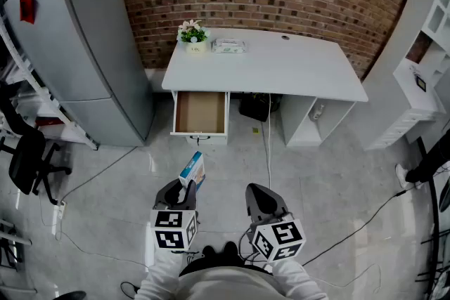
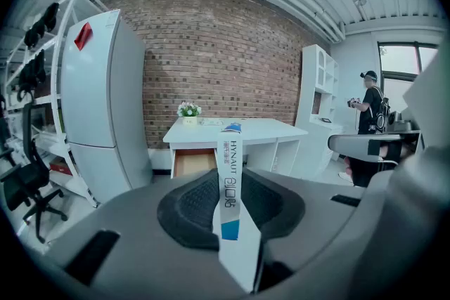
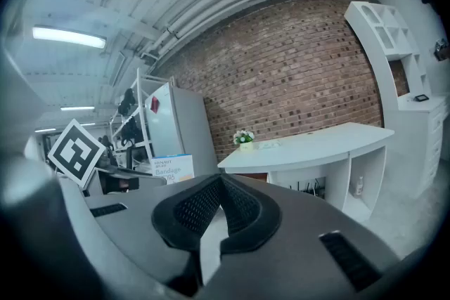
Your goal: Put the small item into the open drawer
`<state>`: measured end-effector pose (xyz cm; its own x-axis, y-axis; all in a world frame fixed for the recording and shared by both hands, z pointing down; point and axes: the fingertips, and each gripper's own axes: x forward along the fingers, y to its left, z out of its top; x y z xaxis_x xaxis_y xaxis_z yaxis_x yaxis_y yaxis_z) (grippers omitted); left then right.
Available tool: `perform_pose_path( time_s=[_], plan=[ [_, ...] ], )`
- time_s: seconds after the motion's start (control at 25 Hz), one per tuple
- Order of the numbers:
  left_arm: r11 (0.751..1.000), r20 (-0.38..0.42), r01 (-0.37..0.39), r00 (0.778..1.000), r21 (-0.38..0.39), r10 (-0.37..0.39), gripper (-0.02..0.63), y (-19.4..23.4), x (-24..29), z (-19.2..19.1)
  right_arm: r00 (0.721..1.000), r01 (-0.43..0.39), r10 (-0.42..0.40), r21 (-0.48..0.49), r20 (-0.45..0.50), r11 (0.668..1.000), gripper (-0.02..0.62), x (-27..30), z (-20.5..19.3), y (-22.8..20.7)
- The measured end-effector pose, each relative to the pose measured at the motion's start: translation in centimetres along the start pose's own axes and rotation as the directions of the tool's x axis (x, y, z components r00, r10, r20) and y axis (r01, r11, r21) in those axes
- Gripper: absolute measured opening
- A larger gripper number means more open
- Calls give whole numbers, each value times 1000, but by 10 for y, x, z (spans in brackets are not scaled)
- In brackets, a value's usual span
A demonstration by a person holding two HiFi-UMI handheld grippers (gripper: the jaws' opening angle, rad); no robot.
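Pressed on a small white-and-blue box [image 2: 229, 158], the left gripper's [image 1: 181, 192] jaws stand part-way apart, one pad on each broad face, and the box juts out past the tips, narrow edge toward the gripper's camera. Its print reads "HYNAUT", and "Bandage" shows on its side in the right gripper view. The right gripper's [image 3: 221, 183] jaws are drawn together, tips meeting, nothing between them.

Held over the grey floor [image 1: 112, 193], the box is well short of the open drawer [image 1: 200, 135], which stands pulled out from under the left end of the white desk [image 1: 281, 67]. Only the drawer's brown bottom shows, as far as the head view tells. On the desktop's back left corner sits a small flower pot [image 1: 193, 35], and just beside it lies what looks like a flat pale packet [image 1: 229, 46].
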<state>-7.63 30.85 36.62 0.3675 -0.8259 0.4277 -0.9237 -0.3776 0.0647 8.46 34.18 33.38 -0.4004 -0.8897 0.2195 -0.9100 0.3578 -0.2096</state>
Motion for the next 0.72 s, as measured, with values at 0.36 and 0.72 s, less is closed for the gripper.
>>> perform_pose_path(
  time_s=[0.36, 0.72],
  plan=[
    [1000, 9, -22, 1000, 4, 22, 100, -14, -5, -3, 1000, -24, 24, 21, -13, 999, 26, -11, -9, -15],
    [999, 35, -49, 998, 10, 48, 100, -19, -9, 5, 1000, -7, 7, 33, -9, 999, 26, -19, -7, -31]
  ],
)
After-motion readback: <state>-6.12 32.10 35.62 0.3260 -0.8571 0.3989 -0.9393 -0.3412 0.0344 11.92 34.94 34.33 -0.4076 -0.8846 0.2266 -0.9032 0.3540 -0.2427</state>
